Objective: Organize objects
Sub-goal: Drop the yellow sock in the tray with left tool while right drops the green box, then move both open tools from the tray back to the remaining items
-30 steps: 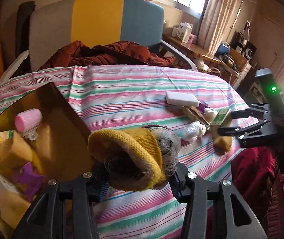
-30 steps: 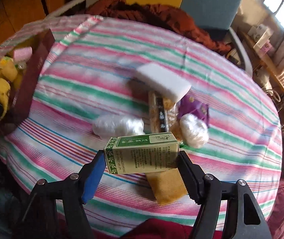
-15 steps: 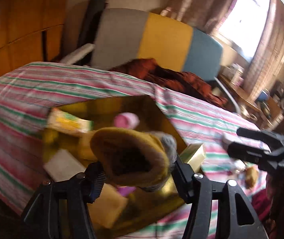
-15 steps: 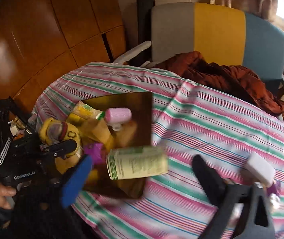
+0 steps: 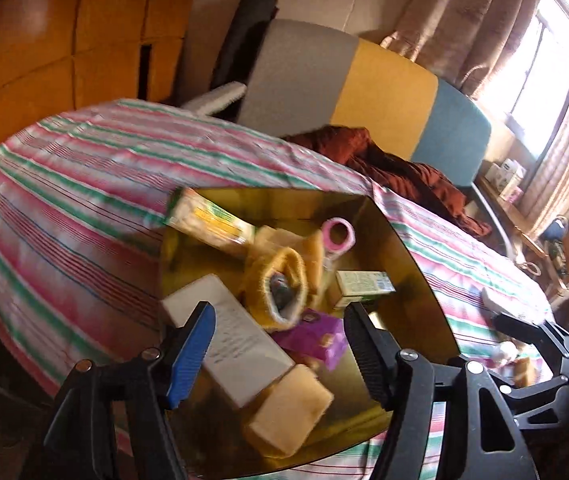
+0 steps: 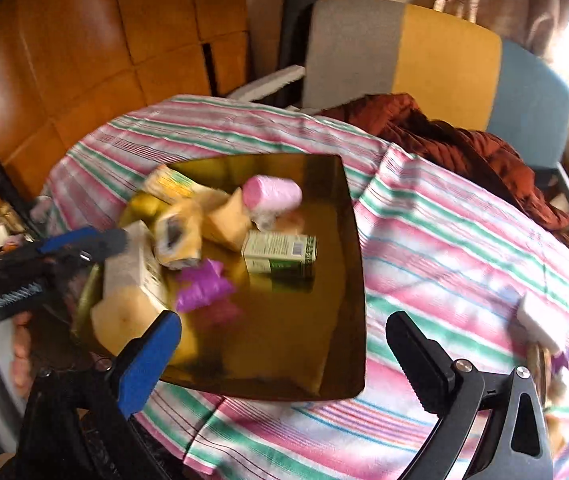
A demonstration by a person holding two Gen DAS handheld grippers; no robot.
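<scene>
Left wrist view first — the left gripper (image 5: 278, 330) hangs over the shiny gold square tray (image 5: 416, 280), jaws opening, nothing pressed between them. Just beyond its fingers the yellow knitted sock (image 5: 280, 280) lies in the tray on the heap, cuff gaping toward the camera. Beside it sit the green-and-white carton (image 5: 364, 286), a purple packet (image 5: 316, 338), a long white box (image 5: 232, 344), a tan sponge block (image 5: 288, 408) and a pink roll (image 5: 340, 236). The tray rests on the pink-and-green striped tablecloth (image 5: 76, 208).

Right wrist view — the right gripper (image 6: 284, 356) stands spread wide and empty above the tray's bare near half (image 6: 304, 340). The green carton (image 6: 280, 256) lies on its side in the tray, well clear of both fingers. A white block (image 6: 540, 320) sits out on the cloth at right, apart from the tray.
</scene>
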